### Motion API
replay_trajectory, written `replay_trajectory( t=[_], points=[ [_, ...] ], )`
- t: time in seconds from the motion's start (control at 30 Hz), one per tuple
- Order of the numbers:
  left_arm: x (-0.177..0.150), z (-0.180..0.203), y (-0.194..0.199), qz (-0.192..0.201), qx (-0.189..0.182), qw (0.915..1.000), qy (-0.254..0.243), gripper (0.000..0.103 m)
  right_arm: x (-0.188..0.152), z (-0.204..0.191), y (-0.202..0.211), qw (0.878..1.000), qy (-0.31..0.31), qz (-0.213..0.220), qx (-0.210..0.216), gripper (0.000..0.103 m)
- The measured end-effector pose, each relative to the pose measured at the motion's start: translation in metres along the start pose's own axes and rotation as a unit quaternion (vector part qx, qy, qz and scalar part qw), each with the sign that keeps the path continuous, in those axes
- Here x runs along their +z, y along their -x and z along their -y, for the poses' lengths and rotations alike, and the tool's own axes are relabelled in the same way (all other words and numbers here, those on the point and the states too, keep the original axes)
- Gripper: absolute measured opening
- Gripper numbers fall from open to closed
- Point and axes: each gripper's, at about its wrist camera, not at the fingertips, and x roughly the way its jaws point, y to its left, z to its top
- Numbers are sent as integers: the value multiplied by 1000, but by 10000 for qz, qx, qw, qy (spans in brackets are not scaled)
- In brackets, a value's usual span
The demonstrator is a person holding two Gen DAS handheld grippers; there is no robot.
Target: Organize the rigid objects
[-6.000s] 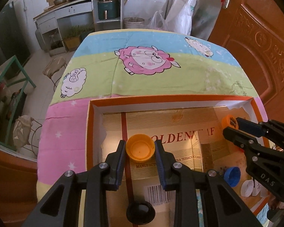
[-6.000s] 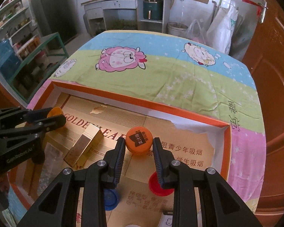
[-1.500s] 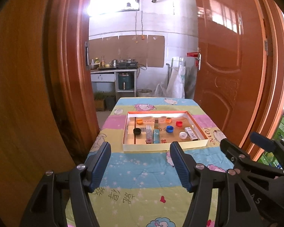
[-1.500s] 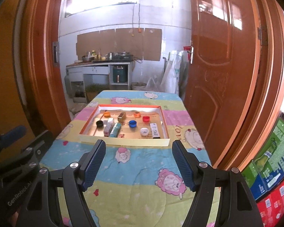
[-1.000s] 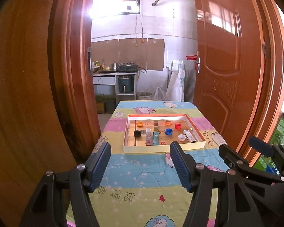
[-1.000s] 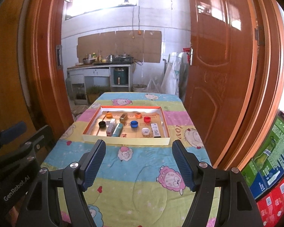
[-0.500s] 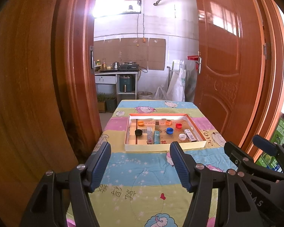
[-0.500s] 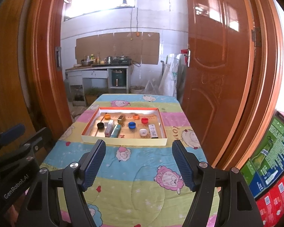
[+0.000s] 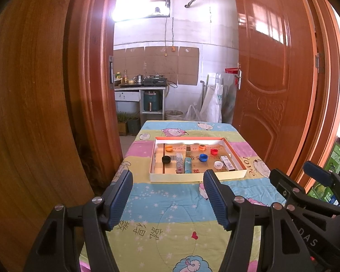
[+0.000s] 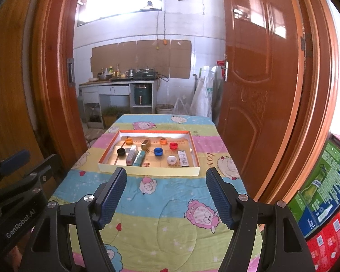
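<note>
A shallow cardboard tray (image 9: 193, 176) (image 10: 147, 171) with an orange inner rim lies on the sheep-print cloth, far ahead of both grippers. Inside it lie several bottle caps: orange (image 9: 169, 148), black (image 9: 166, 159), blue (image 9: 203, 157) (image 10: 158, 151), red (image 9: 214, 151) and white (image 10: 171, 159). Small boxes lie among them, one teal (image 9: 188, 165) and one white (image 9: 227, 163). My left gripper (image 9: 167, 198) is open with nothing between its fingers, well back from the tray over the near end of the cloth. My right gripper (image 10: 166, 195) is open and empty too.
The cloth-covered table (image 9: 176, 215) stands in a doorway between an orange wooden door frame (image 9: 88, 90) and an open door (image 9: 267, 79). Behind it are a kitchen counter (image 10: 115, 83) and white sacks (image 9: 212, 106). Printed cartons (image 10: 324, 192) stand at the right.
Six seconds ago each gripper held an orange cap over the tray. Both are now open, empty and far back. In the last second the views shift only slightly.
</note>
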Motion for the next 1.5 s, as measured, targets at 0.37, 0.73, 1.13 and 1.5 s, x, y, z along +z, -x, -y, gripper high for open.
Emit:
replay_trajectory(
  t=[0.37,0.73,1.13,1.5],
  points=[
    [0,1,0,-7,4,10000,-26,65,0,0,1,10000,-2,1,8,74],
    [-2,2,1,-22,-1,10000,-38,65,0,0,1,10000,-4,11,12,74],
    [-2,2,2,-31,-1,10000,-28,65,1,0,2,10000,2,22,11,74],
    [-6,1,2,-89,-56,9999,-1,65,0,0,2,10000,2,24,11,74]
  ],
)
